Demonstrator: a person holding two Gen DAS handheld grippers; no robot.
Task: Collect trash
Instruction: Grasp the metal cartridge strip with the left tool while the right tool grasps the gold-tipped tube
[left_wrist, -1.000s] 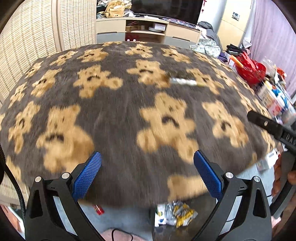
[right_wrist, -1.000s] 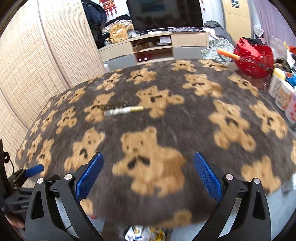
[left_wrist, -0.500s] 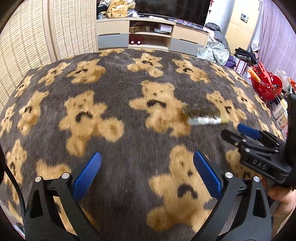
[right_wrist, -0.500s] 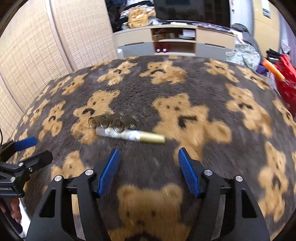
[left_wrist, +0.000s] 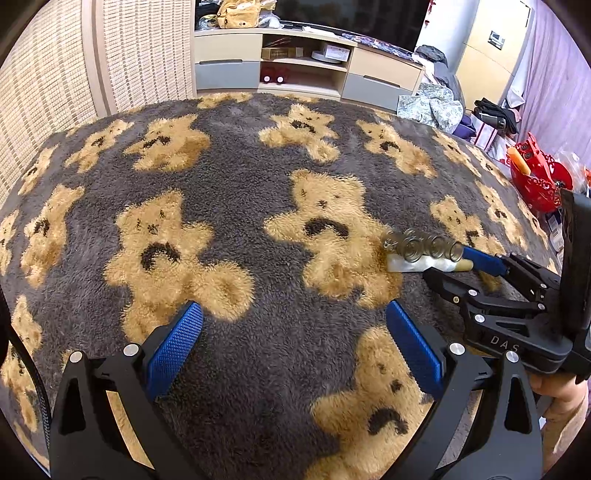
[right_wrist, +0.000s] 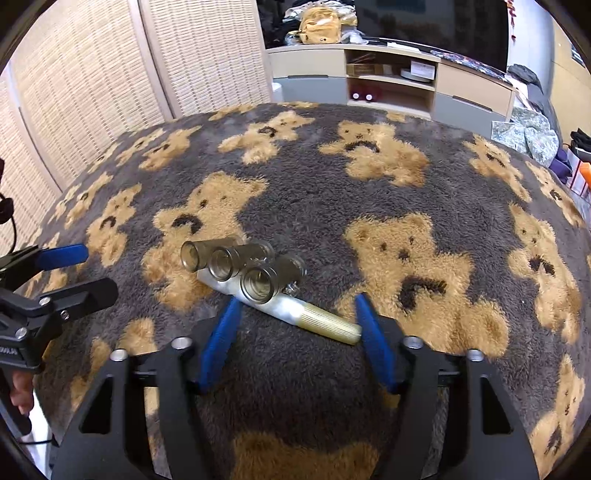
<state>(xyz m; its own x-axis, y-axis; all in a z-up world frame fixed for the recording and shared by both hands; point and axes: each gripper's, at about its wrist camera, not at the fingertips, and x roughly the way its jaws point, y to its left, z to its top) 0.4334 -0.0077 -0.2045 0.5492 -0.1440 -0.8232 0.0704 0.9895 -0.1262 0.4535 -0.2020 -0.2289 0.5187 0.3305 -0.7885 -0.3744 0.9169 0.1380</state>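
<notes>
A crumpled silver tube with a gold cap (right_wrist: 295, 312) lies on the teddy-bear rug (right_wrist: 388, 192), with several small clear brown vials (right_wrist: 236, 264) resting on and beside it. My right gripper (right_wrist: 297, 325) is open, its blue fingers either side of the tube's capped end, just above the rug. In the left wrist view the tube (left_wrist: 424, 264) and vials (left_wrist: 421, 247) lie at the right, with my right gripper (left_wrist: 454, 264) reaching them. My left gripper (left_wrist: 291, 332) is open and empty over the rug, left of the trash; it also shows in the right wrist view (right_wrist: 86, 269).
A TV cabinet (right_wrist: 391, 85) stands beyond the rug's far edge. Woven panel doors (right_wrist: 92, 85) line the left side. A red basket (left_wrist: 535, 181) and a pile of bags and clothes (left_wrist: 439, 107) sit off the rug at the right.
Both grippers have moved forward over the rug. My right gripper has narrowed and come down around the tube's capped end. The left gripper stays wide open.
</notes>
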